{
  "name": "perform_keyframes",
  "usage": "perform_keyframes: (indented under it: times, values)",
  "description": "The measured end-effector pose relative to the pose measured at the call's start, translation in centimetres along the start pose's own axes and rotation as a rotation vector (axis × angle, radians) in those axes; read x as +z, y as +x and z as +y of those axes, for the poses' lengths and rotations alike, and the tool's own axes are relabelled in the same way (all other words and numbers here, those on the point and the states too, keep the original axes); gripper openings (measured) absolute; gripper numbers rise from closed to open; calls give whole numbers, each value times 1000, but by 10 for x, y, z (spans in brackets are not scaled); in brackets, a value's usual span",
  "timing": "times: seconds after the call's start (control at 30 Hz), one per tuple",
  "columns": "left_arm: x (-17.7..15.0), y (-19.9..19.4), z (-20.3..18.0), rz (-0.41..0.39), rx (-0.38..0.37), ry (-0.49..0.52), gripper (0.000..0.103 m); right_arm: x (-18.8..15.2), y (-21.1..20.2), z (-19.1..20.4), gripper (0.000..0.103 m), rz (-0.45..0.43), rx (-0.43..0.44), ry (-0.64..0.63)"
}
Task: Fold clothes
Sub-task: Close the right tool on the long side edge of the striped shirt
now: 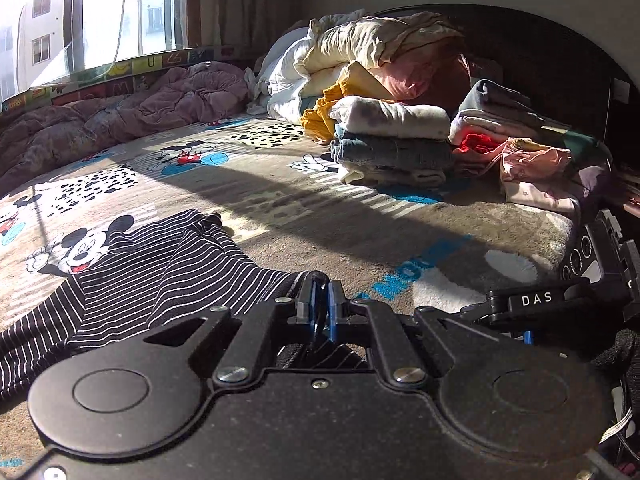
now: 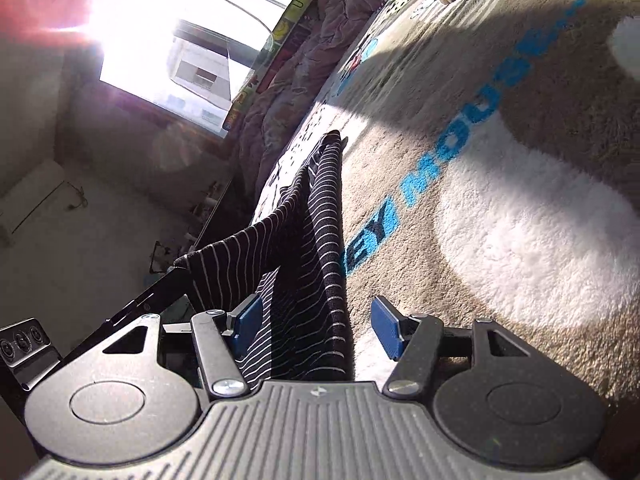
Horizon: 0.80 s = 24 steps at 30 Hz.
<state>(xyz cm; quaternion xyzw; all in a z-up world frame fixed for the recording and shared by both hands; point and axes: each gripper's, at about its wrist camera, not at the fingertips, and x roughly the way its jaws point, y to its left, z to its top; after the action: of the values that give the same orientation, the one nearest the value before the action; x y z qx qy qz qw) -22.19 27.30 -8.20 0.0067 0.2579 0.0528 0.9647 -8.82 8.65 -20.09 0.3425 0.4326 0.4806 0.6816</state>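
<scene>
Now the left gripper point(image 1: 320, 300) is clenched on an edge of the black striped garment point(image 1: 160, 268), which lies spread on the Mickey Mouse blanket point(image 1: 320, 208). Beside it, the right gripper point(image 2: 316, 326) stands released, with the cloth between its blue pads point(image 2: 386, 328). Folded clothes point(image 1: 394, 140) are stacked well apart.

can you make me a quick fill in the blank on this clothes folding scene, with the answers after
1. The left gripper is ____ on the striped garment.
2. The right gripper has its fingers ____, with striped cloth lying between them.
3. The garment's stripes are white on ____.
4. The folded clothes stack sits on a blanket printed with ____ Mouse.

Answers: shut; open; black; Mickey
</scene>
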Motion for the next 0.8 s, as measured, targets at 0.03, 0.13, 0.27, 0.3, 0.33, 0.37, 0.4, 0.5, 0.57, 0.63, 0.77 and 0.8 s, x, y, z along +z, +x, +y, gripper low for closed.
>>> perform_keyframes:
  times: [0.03,0.13,0.27,0.3,0.33,0.37,0.4,0.5,0.57,0.63,0.77,0.8]
  values:
    - [-3,2,-6,5,-9,19,1,1,0,-1,61,0,2,7]
    - [-6,1,-17,-1,-17,52,0,2,2,-3,60,2,8,22]
    - [-3,-3,-22,-11,14,67,0,3,1,-6,60,2,17,42]
    - [-3,0,-21,10,19,66,1,4,1,-6,60,1,19,47]
    - [-7,3,-20,41,21,67,7,4,2,-4,60,2,15,27]
    - [-10,5,-20,59,40,76,23,3,5,3,60,4,4,-23]
    - [-14,6,-19,67,68,78,33,3,7,9,61,6,-6,-74]
    - [-29,2,0,87,115,-57,48,1,15,28,60,12,-38,-225]
    - [-39,-1,12,95,136,-152,50,-1,21,40,52,20,-58,-329]
    - [-50,-7,20,90,152,-241,53,-4,28,48,40,39,-74,-411]
    - [-66,-15,27,78,174,-324,56,-5,42,52,37,63,-104,-443]
    - [-70,-17,29,73,176,-348,56,-6,44,52,37,69,-104,-436]
